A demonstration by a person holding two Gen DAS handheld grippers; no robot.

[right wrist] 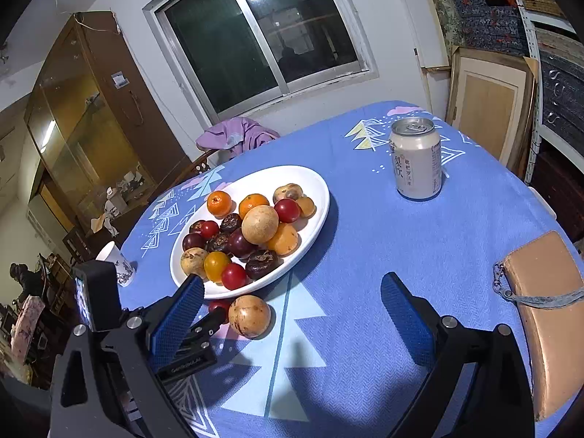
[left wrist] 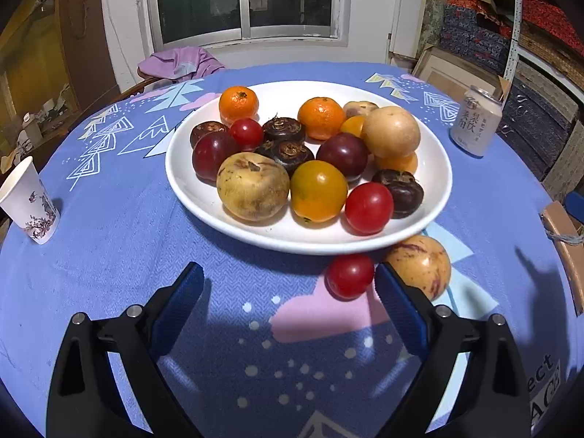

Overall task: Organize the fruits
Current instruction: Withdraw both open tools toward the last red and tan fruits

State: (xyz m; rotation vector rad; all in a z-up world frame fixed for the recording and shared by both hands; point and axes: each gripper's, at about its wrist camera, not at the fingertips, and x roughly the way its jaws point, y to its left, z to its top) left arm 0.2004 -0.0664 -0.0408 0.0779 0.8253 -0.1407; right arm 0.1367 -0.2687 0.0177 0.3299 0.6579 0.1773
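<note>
Both tongs gape wide, nothing between pads. Left gripper (left wrist: 288, 281) hangs low over the blue tablecloth (left wrist: 109, 255), just short of the white plate (left wrist: 189, 197); a loose red tomato (left wrist: 349, 275) lies on the cloth by the plate's near rim, right next to the gripper's right finger, not clamped. A tan speckled fruit (left wrist: 423, 266) sits beside it on the far side of that finger, touching or nearly touching the tomato, can't tell which.

Right gripper (right wrist: 292, 303) hovers over bare cloth w/ jaws apart, the same tan fruit near its left finger.

Plate holds the rest of the pile: tangerines, dark plums, brown water chestnuts, yellow & red tomatoes, tan round fruits.

Drink can (right wrist: 416, 158) stands upright well apart from the plate; paper cup (left wrist: 29, 200) at the cloth's left edge; tan pouch (right wrist: 547, 310) at right edge.
</note>
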